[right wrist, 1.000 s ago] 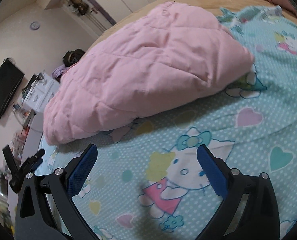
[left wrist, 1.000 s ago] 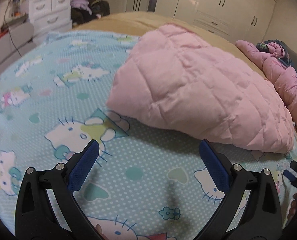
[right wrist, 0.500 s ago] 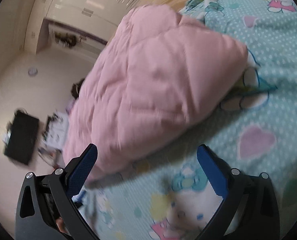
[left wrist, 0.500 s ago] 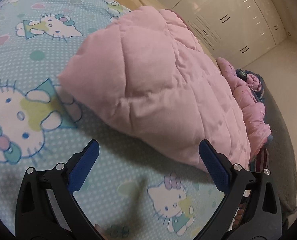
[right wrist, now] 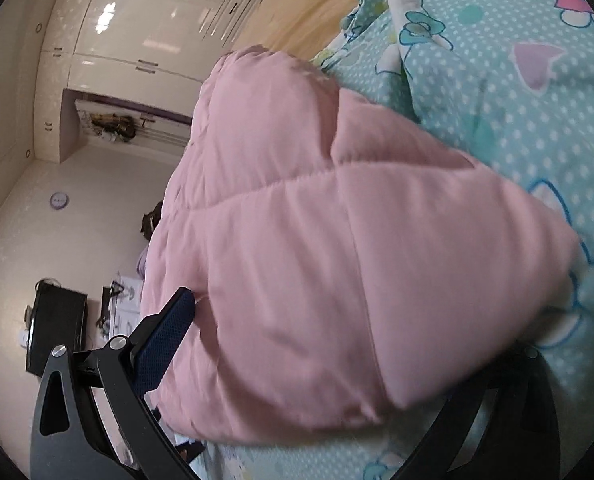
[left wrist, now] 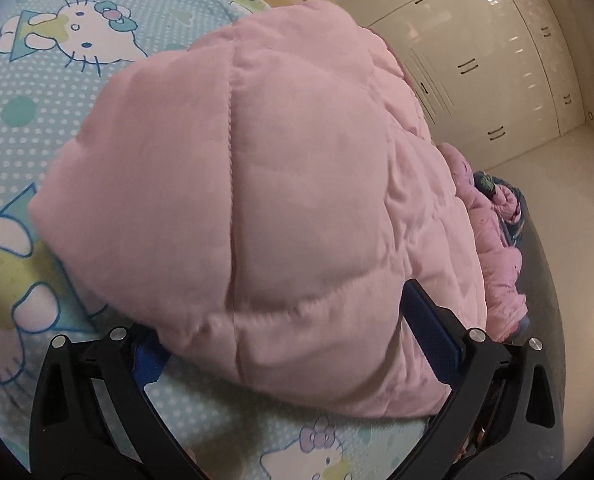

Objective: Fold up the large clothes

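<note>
**Both tongs astride the near edge of the pink garment**

The pink quilted garment (left wrist: 297, 200) lies in a puffed, roughly folded heap on the bed, on top of the cartoon-cat sheet (left wrist: 37, 120), with its near edge towards the cameras. The left tongs (left wrist: 293, 344) are spread wide, with the near left end of the garment pushed in between the blue pads (left wrist: 433, 332); one pad sits just under the hem, the other against the fabric's right side. They straddle the bulk but have not pinched it. The right tongs (right wrist: 357, 352) stand the same way at the other end: wide apart, one pad pressed to the far-left flank of the padding, the other finger hidden beneath the bundle. This placement probably serves a two-ended grip, so the thick garment can be lifted or turned over evenly. Another pink jacket (left wrist: 493, 248) lies bunched at the far right. White wardrobes (left wrist: 497, 60) line the wall behind.
</note>
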A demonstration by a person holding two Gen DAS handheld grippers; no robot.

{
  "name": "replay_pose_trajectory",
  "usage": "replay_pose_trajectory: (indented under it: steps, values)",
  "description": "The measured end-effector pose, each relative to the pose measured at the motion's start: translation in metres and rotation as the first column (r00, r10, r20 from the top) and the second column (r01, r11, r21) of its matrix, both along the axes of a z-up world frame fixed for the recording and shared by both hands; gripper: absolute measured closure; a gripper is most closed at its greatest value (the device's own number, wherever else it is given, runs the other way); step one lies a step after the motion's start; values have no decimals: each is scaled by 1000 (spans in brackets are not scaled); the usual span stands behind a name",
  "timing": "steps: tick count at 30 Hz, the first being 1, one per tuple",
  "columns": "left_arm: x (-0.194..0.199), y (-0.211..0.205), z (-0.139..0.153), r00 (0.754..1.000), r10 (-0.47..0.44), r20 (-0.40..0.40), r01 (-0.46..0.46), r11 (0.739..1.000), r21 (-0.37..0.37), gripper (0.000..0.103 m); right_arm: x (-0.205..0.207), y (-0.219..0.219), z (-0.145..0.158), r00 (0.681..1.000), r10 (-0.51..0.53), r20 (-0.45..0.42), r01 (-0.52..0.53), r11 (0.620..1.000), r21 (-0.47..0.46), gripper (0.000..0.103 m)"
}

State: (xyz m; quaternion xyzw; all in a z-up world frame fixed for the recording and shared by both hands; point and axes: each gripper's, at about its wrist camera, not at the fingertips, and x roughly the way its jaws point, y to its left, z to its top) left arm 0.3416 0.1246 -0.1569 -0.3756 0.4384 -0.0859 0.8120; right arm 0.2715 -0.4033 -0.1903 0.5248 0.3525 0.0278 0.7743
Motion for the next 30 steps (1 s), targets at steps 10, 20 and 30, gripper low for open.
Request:
replay_pose_trajectory:
  steps: [10, 20, 30]
  values:
    - [20, -5, -7, 986, 164, -30, -166, 983, -79, 8, 13, 16, -3, 999, -51, 18, 52, 995, -86, 4]
    - [29, -19, -3, 982, 189, -7, -190, 980, -60, 8, 27, 38, 2, 999, -42, 27, 46, 990, -131, 4]
    - [33, -24, 5, 987, 145, 72, -145, 989, -16, 25, 37, 46, 17, 1000, 5, 22, -1, 987, -159, 22]
